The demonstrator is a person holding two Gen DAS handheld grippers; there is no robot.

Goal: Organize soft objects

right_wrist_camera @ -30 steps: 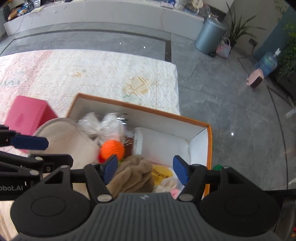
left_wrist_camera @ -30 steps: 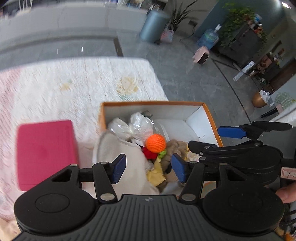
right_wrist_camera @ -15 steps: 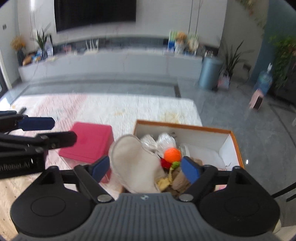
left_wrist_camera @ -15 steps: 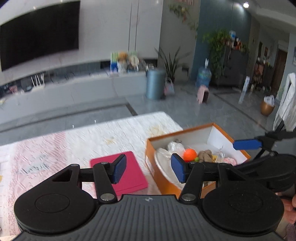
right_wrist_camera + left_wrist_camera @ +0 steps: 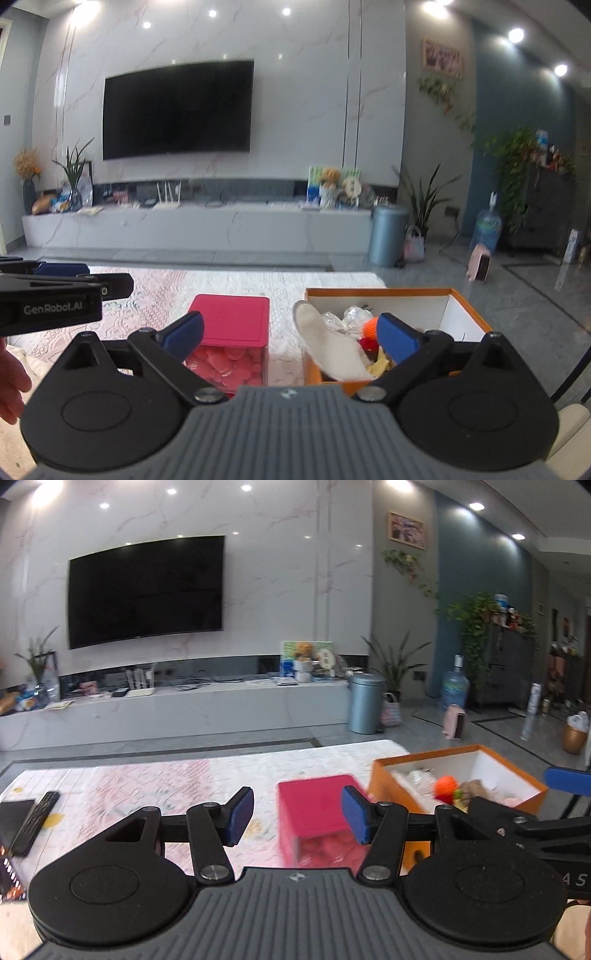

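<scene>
An orange cardboard box (image 5: 469, 314) on the table holds soft things: a white fabric insole (image 5: 332, 350) leaning over its left rim, an orange knitted ball (image 5: 370, 328), crinkled clear wrapping and something brown. The left wrist view shows the same box (image 5: 384, 779) and ball (image 5: 446, 785) at right. Left of it stands a clear box with a pink lid (image 5: 232, 317) (image 5: 314, 805). My right gripper (image 5: 291, 332) hovers short of both boxes, its jaws opening wide with nothing between them. My left gripper (image 5: 297, 821) is open and empty, level with the pink lid.
A pale patterned cloth (image 5: 147, 782) covers the table. A black remote (image 5: 35, 823) lies at its left end. A hand (image 5: 11, 384) shows at the left edge. Beyond the table are grey floor, a TV wall and a blue bin (image 5: 388, 236).
Both grippers have pulled back from above the orange box and tilted up, so the room now fills the views. The right jaws have spread wider. The left jaws kept their gap.
</scene>
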